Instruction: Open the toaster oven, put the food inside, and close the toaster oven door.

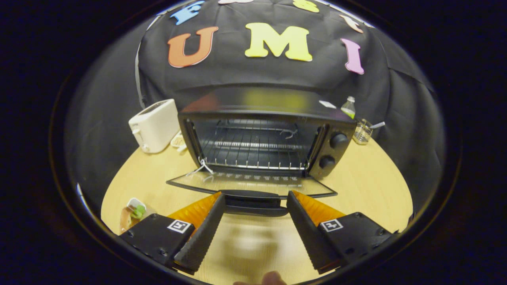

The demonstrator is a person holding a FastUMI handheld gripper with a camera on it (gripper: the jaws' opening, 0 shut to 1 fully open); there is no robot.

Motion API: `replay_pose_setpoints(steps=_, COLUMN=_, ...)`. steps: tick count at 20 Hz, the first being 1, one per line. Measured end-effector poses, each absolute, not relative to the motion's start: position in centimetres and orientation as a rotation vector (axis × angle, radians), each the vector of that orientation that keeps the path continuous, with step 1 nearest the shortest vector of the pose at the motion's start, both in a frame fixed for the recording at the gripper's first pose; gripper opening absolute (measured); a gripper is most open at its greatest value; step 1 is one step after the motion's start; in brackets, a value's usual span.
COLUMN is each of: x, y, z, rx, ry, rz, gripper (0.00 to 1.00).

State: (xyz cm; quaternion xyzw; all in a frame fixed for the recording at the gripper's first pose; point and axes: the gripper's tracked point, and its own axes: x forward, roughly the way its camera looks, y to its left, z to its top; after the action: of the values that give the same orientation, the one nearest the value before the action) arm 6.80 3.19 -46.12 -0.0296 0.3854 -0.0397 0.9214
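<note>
I count one toaster oven (261, 138), door (249, 184) down, two knobs (338, 140). My tool (255, 200) spread apart, empty, handle (253, 198) between tips. Food (134, 211) on tabletop (364, 186), beside left finger.

We note the toaster oven (266, 136) has a glossy dark metal casing, a wire metal rack (253, 152) and a clear glass door (249, 184). The table (368, 178) shows smooth pale wood grain. The toaster (155, 125) is matt white plastic. The gripper (255, 206), fingers spread, has ridged pads (204, 233).
</note>
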Motion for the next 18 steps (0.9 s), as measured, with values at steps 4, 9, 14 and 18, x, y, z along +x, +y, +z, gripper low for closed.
replay_pose_setpoints(steps=4, x=5.0, y=1.5, z=-49.2, rx=-0.034, ry=0.885, rz=-0.126, gripper=1.00)
replay_pose_setpoints(steps=9, x=4.6, y=1.1, z=-47.2, rx=-0.071, ry=0.857, rz=-0.050, gripper=1.00)
replay_pose_setpoints(steps=14, x=3.9, y=2.8, z=-41.4, rx=-0.169, ry=0.775, rz=0.152, gripper=1.00)
replay_pose_setpoints(steps=18, x=2.2, y=6.5, z=-38.9, rx=-0.108, ry=0.830, rz=0.340, gripper=1.00)
